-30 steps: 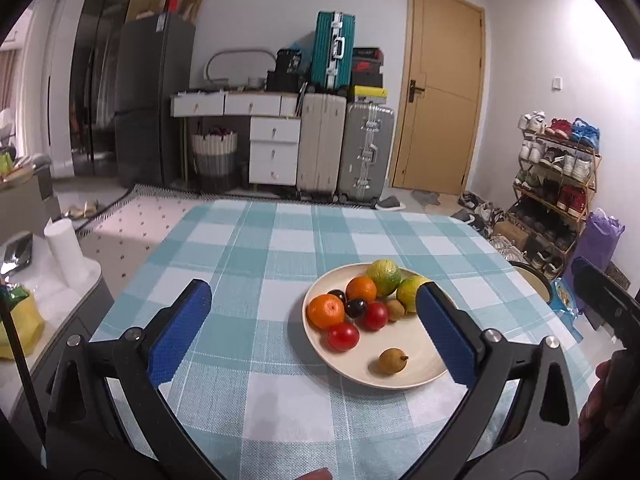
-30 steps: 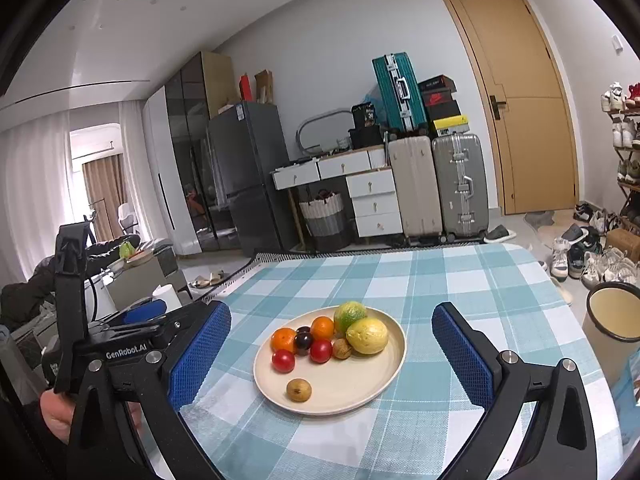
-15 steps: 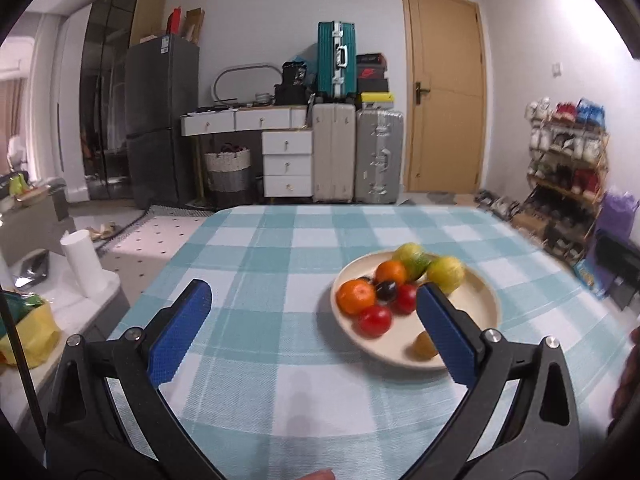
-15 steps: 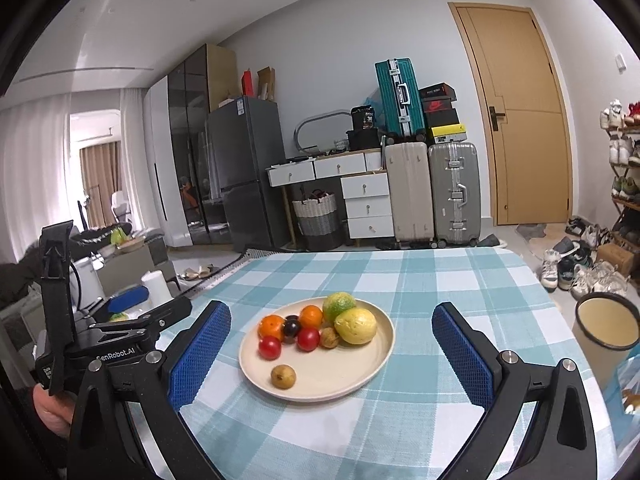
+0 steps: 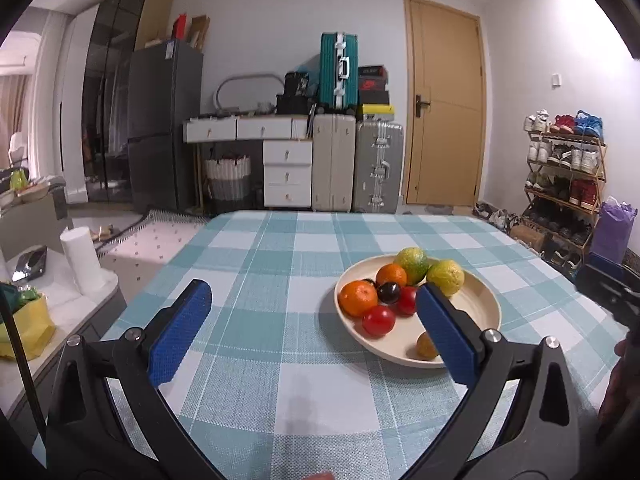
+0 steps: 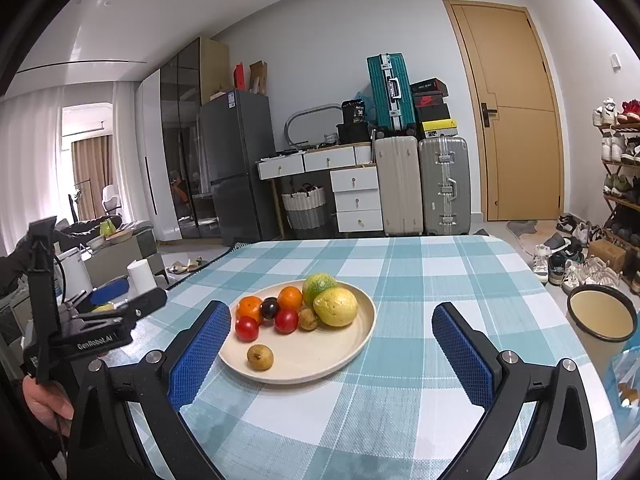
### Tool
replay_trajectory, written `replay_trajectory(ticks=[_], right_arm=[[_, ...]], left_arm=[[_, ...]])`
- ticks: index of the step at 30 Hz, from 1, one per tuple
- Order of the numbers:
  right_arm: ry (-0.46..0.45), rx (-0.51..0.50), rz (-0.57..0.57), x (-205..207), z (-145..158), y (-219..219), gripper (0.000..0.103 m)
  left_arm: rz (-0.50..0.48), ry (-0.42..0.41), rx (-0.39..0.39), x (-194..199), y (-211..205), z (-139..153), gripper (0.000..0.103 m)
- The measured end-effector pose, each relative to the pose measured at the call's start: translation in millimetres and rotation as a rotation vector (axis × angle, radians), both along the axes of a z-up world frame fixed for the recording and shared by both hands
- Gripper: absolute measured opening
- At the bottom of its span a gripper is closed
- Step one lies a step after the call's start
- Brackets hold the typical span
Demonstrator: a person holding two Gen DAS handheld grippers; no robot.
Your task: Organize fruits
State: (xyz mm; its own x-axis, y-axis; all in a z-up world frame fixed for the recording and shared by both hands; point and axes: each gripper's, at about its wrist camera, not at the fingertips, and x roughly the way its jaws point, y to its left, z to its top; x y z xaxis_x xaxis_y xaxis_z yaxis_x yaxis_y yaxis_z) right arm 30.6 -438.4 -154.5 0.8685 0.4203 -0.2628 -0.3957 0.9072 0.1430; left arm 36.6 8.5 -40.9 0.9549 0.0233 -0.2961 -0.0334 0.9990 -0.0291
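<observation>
Both grippers, left (image 5: 308, 312) and right (image 6: 332, 330), gape empty above the cloth (image 6: 420, 280). Fruits (image 6: 296, 308) sit clustered on the plate (image 6: 320, 364). Risk: round fruit rolls off if nudged during a grasp.

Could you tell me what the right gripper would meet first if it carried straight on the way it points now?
Probably the plate: the open right gripper points at its near right part, bare of fruit. Depth is unclear, so it might meet the checked tablecloth first.
</observation>
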Motion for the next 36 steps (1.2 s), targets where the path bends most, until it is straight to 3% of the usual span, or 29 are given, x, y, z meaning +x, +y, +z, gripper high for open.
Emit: replay_trajectory(ticks=[12, 19, 36], right_arm=[[-0.002, -0.062, 0.015, 1.0, -5.1, 12.6, 0.103], [-0.058, -0.136, 0.032, -8.5, -5.8, 28.3, 0.103], [-0.056, -0.130, 0.032, -7.0, -7.7, 26.4, 0.103]], left_arm=[[-0.022, -0.007, 0.020, -1.2, -4.7, 2.0, 0.102], [-0.022, -0.004, 0.019, -1.2, -5.4, 2.4, 0.102], [-0.022, -0.004, 0.019, -1.1, -5.1, 2.3, 0.102]])
